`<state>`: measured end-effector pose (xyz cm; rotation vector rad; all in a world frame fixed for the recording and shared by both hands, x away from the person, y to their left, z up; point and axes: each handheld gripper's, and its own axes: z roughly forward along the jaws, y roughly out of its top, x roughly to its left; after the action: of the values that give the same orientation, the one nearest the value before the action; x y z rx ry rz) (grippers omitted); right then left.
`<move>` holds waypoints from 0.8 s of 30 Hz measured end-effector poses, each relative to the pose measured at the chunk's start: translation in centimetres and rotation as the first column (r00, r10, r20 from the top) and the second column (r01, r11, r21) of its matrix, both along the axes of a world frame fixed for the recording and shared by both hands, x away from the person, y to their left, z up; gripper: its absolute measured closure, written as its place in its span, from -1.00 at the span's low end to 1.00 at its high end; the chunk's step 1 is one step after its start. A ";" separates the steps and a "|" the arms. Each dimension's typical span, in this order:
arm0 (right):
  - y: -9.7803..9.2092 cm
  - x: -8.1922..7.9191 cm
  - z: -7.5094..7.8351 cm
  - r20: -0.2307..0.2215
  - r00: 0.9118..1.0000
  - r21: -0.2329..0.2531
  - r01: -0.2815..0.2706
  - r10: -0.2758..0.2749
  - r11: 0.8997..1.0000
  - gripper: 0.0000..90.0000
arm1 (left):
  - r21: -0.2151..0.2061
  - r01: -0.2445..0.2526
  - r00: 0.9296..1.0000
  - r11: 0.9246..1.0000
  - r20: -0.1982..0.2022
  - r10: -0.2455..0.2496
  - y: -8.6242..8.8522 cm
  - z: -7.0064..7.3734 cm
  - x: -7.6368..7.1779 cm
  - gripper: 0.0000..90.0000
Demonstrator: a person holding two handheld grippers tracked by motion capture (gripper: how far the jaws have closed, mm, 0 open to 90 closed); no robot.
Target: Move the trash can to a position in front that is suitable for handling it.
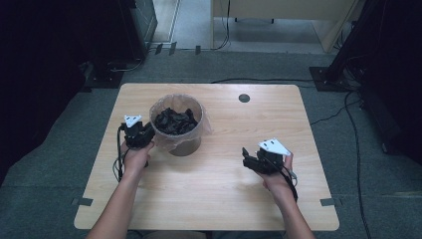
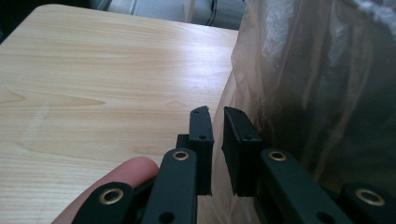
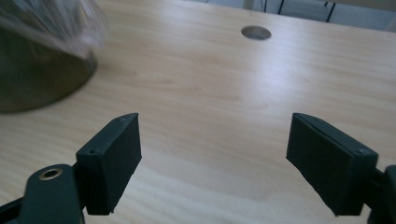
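Pale wood grain runs across the table [image 1: 209, 199], which stands on grey carpet with cables trailing behind it. At the left gripper [image 2: 217, 122] the jaws stand almost together, a thin slit between them and nothing caught in it — the right-hand jaw just beside the thin plastic liner [image 2: 322, 88] of the bin [image 1: 177, 124], which holds dark scraps [image 1: 174, 121]. At the right gripper [image 3: 215, 154] the jaws stand wide apart over bare wood, well apart from the bin — a round cable hole [image 3: 256, 32] lies beyond.
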<state>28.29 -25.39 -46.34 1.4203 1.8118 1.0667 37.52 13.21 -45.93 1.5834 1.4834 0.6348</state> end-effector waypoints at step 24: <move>6.0 9.4 2.4 0.021 0.999 0.099 -0.038 0.036 0.994 0.82 | 0.003 0.040 0.999 0.999 0.005 -0.040 -2.6 -0.1 0.1 0.81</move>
<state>37.65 -19.43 -43.92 1.4340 1.8002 1.2007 37.64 10.63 -46.02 1.6087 1.4440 0.6179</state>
